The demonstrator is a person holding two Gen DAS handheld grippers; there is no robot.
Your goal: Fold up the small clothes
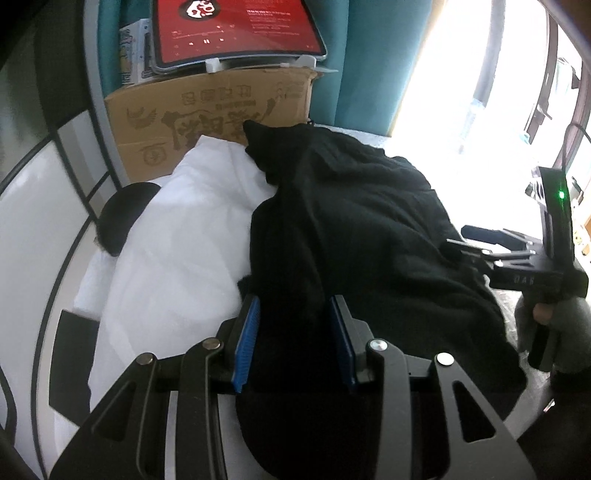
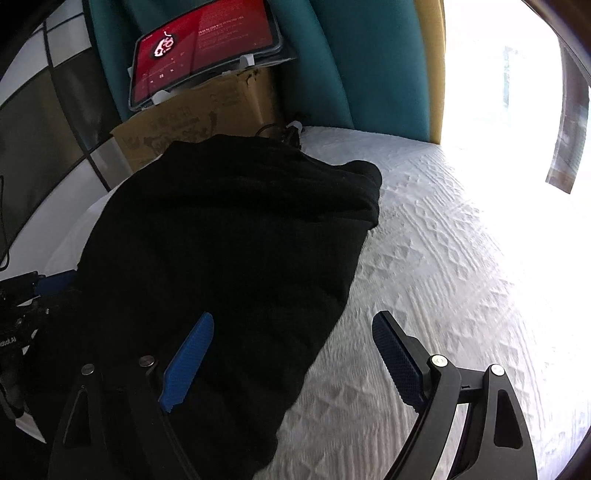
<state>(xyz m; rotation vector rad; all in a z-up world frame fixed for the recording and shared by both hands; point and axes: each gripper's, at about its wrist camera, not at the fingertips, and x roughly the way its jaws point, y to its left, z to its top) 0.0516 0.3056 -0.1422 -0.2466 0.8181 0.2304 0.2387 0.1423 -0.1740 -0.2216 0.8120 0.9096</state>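
- Left wrist view: left gripper (image 1: 295, 332) clamped on a bunched fold of the black garment (image 1: 369, 229), blue pads (image 1: 246, 343) pressed against the cloth on both sides.
- Garment spread away from the jaws across the white bedcover (image 1: 354, 133), its far end rumpled near a cardboard box (image 1: 221, 110).
- White pillow (image 1: 177, 236) just beside the garment on the left, partly overlapped by it.
- Tablet (image 1: 240, 29) with a red screen propped on top of the box, teal curtain (image 1: 362, 59) behind.
- Right gripper (image 1: 480, 243) seen at the right edge, held by a gloved hand (image 1: 569, 332), fingers reaching to the garment's edge.
- Right wrist view: right gripper (image 2: 291, 350) spread wide, pinching nothing; left finger (image 2: 188, 362) over the black garment (image 2: 229, 236), right finger (image 2: 399, 362) over the bare bedcover (image 2: 443, 266).
- Garment's hem running diagonally between the two fingers.
- Box (image 2: 199, 122) and tablet (image 2: 207, 48) beyond the garment's far end; bright window glare on the right.
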